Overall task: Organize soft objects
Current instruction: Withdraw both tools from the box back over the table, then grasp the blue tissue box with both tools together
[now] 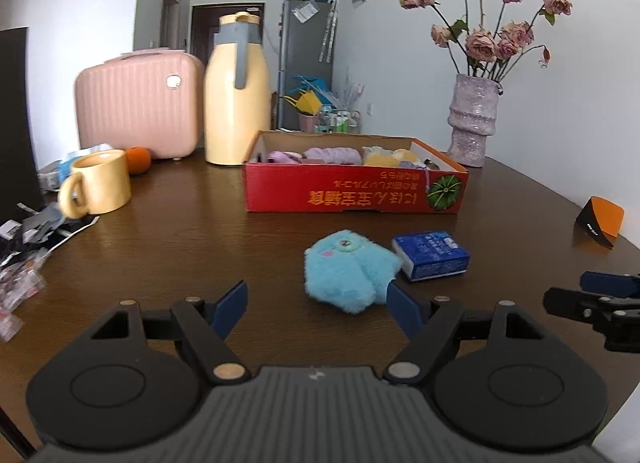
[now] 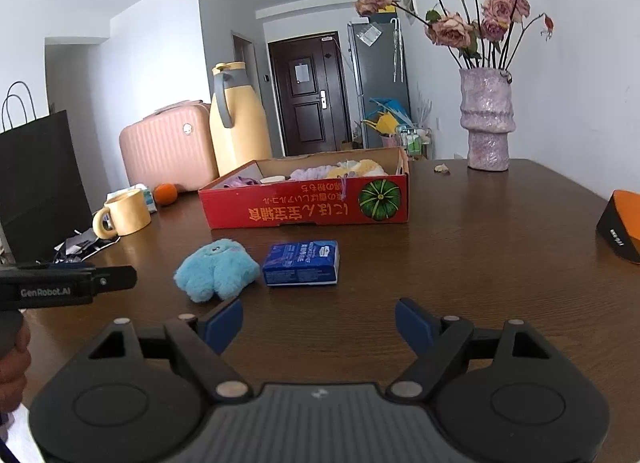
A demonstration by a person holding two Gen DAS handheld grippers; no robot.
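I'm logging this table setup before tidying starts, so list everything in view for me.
plush toy: 1, light blue, table centre
tissue pack: 1, blue, right of the toy
box: 1, red, behind them, soft items inside
jug: 1, yellow, left of box
case: 1, pink, far left
mug: 1, yellow, left
orange: 1, behind mug
vase: 1, lilac, dried roses
left gripper: open
right gripper: open
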